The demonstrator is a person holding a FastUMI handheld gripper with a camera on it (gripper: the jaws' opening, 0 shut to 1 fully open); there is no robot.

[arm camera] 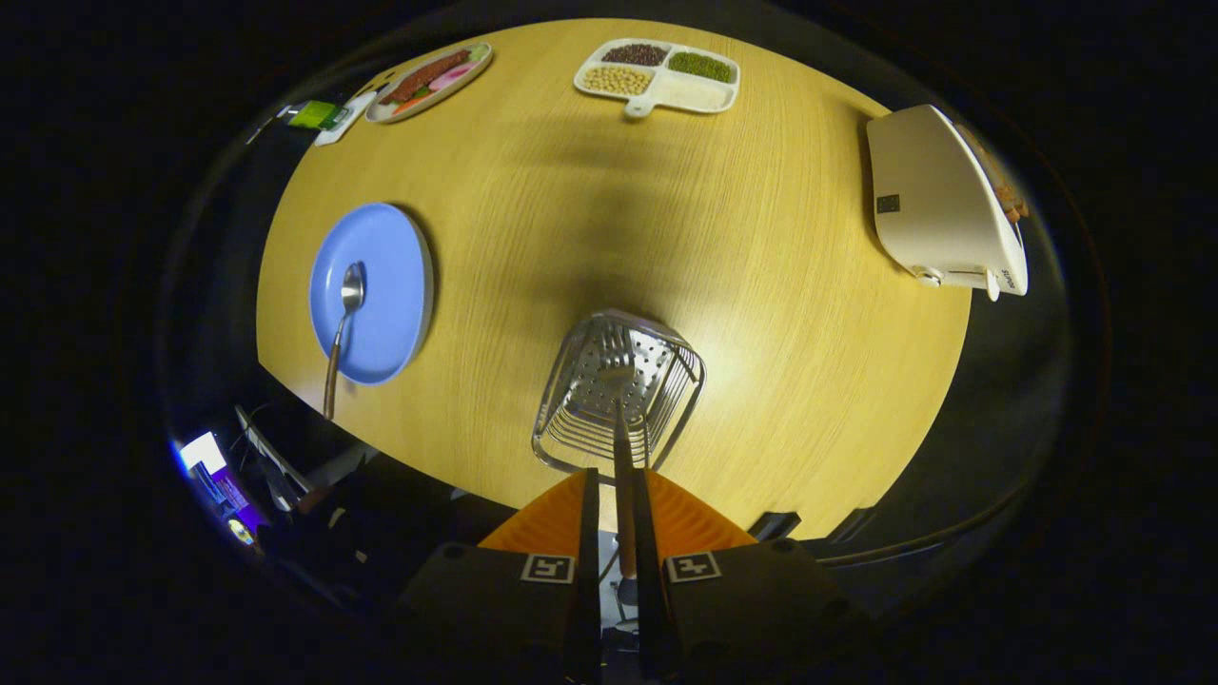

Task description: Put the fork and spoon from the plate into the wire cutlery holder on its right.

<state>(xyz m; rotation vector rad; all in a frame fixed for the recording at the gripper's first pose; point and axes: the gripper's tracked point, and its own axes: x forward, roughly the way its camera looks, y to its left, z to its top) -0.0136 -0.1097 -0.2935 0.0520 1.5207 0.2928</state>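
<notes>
gripper point(614, 495) points down from above the table, fingers narrow w/ both pressing a fork point(619, 409) by its thin handle, tines down inside the wire cutlery holder point(618, 395), shiny metal, perforated base. spoon point(344, 319), metal bowl w/ brownish handle, lies on round blue plate point(381, 285) left of holder, handle past the rim. wood-grain table point(761, 285); white divided tray point(658, 78) of beans beyond.

light: dim, overhead | shadow: broad dark band down table point(533, 143) | edges: strong fisheye bending | focus: sharp
</notes>
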